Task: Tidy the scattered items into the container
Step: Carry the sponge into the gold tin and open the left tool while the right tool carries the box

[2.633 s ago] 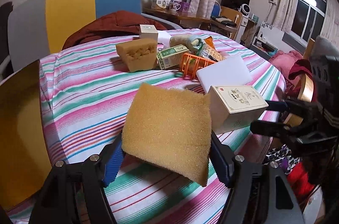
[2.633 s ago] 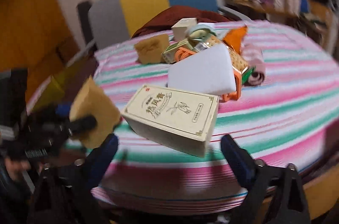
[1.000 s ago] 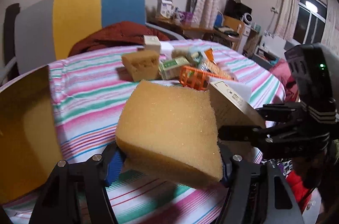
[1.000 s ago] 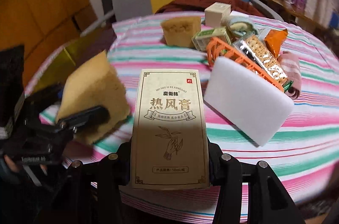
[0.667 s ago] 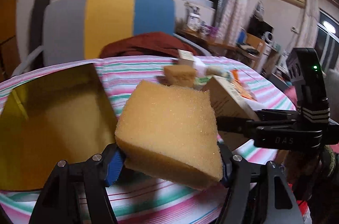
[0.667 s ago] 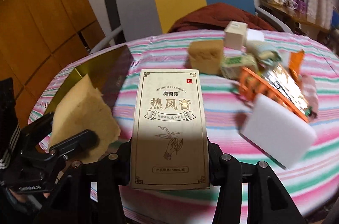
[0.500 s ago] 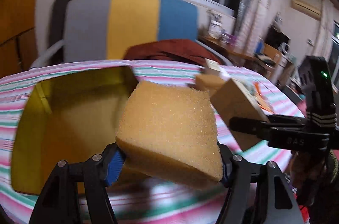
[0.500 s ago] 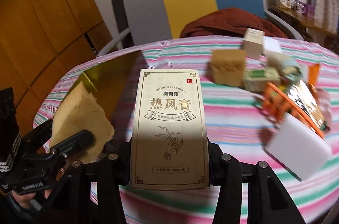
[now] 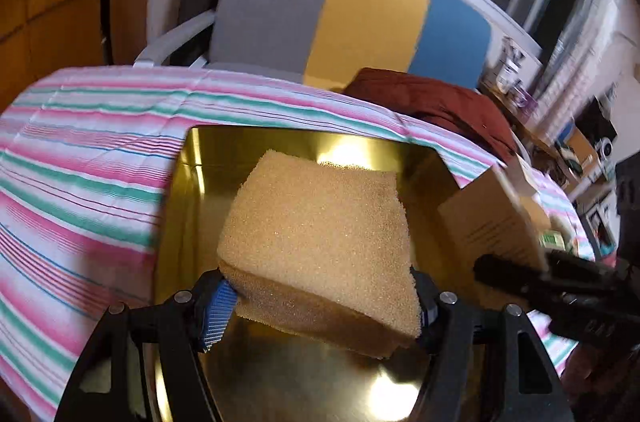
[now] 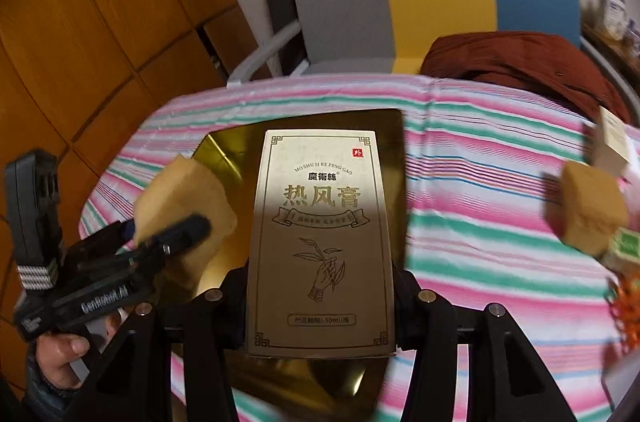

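Note:
My left gripper (image 9: 320,306) is shut on a yellow sponge (image 9: 320,234) and holds it over the shiny gold tray (image 9: 192,198) on the striped tablecloth. My right gripper (image 10: 320,302) is shut on a beige printed carton (image 10: 320,242), also held above the gold tray (image 10: 228,146). The carton shows at the right of the left wrist view (image 9: 488,226), next to the sponge. The left gripper with the sponge (image 10: 184,210) shows at the left of the right wrist view.
Another sponge block (image 10: 588,210), a small cream box (image 10: 612,142) and an orange basket (image 10: 628,302) lie on the cloth to the right. A grey, yellow and blue chair (image 9: 348,22) with a dark red garment (image 9: 436,106) stands behind the table.
Both grippers have swung left from the pile of items to above the gold tray, carrying the sponge and the carton. Both grips stay shut.

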The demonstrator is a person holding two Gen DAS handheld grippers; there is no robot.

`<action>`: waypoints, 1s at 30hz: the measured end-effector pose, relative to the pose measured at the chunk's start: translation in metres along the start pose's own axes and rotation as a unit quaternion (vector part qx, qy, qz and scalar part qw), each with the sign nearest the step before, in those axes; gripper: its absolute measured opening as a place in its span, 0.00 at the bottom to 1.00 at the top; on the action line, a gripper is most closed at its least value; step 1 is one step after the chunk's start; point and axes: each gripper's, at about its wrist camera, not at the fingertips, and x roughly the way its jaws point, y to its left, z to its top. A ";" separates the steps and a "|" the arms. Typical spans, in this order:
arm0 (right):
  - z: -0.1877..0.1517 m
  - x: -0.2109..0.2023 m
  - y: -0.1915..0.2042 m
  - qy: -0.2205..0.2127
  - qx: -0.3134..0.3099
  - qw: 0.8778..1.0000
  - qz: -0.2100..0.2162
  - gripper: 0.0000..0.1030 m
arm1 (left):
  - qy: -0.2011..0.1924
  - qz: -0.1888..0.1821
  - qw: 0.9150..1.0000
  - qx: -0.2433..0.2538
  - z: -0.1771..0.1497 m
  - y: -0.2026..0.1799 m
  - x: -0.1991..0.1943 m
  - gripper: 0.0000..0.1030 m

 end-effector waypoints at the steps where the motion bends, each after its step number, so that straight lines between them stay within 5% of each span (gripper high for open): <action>1: 0.007 0.011 0.004 0.009 0.002 1.000 -0.003 0.50 | 0.004 0.000 1.000 0.000 0.005 0.003 0.004 0.69; 8: 0.042 0.081 0.024 0.060 -0.002 0.997 -0.038 0.50 | 0.032 0.019 0.999 -0.020 0.027 0.023 0.033 0.69; 17: 0.067 0.116 0.030 0.066 -0.005 0.997 -0.051 0.50 | 0.035 0.023 0.997 -0.062 0.042 0.041 0.054 0.70; 30: 0.069 0.106 0.004 0.044 0.085 0.994 0.051 0.60 | 0.011 0.018 0.997 -0.077 0.045 0.039 0.049 0.79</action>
